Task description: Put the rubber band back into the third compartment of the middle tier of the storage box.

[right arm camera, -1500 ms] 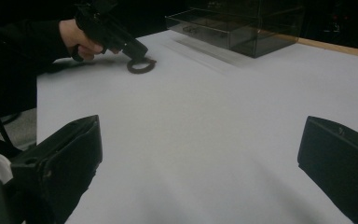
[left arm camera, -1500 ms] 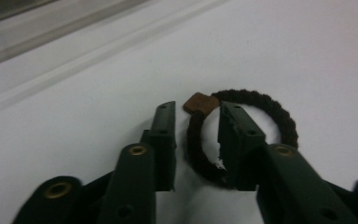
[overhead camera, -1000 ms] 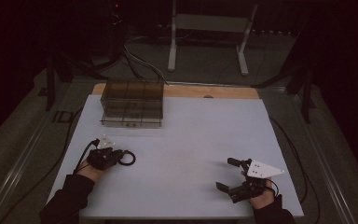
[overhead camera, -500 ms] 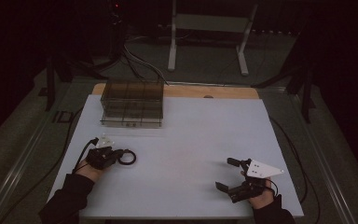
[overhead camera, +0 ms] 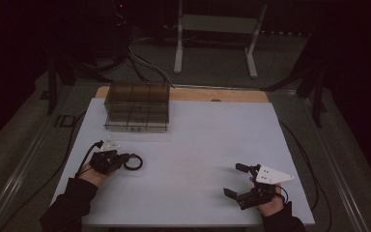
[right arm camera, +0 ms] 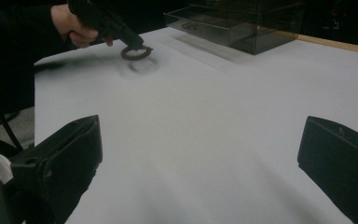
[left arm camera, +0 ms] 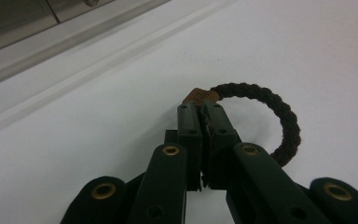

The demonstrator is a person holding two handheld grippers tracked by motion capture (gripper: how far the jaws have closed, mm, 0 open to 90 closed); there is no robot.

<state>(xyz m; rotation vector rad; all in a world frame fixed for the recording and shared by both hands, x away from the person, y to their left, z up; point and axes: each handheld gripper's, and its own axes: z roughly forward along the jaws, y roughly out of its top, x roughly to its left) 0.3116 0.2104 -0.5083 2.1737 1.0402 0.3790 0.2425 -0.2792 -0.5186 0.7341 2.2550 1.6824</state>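
Observation:
A dark braided ring [left arm camera: 270,116] with a brown tag [left arm camera: 200,95] hangs pinched in my left gripper [left arm camera: 201,109], whose jaws are shut on it. From above the ring [overhead camera: 133,162] sits just right of the left gripper [overhead camera: 121,160], over the white tabletop [overhead camera: 193,145] at the near left. In the right gripper view the ring [right arm camera: 135,51] is lifted clear of its shadow. My right gripper [overhead camera: 235,180] is at the near right, open wide, with nothing between its jaws.
A clear plastic drawer box [overhead camera: 136,106] stands at the back left of the table; it also appears as the box [right arm camera: 237,23] far off. A metal stand [overhead camera: 217,29] is on the floor beyond the table. Cables [overhead camera: 72,150] trail off the left edge.
The left gripper with the ring has shifted slightly to the right. The right gripper has hardly moved.

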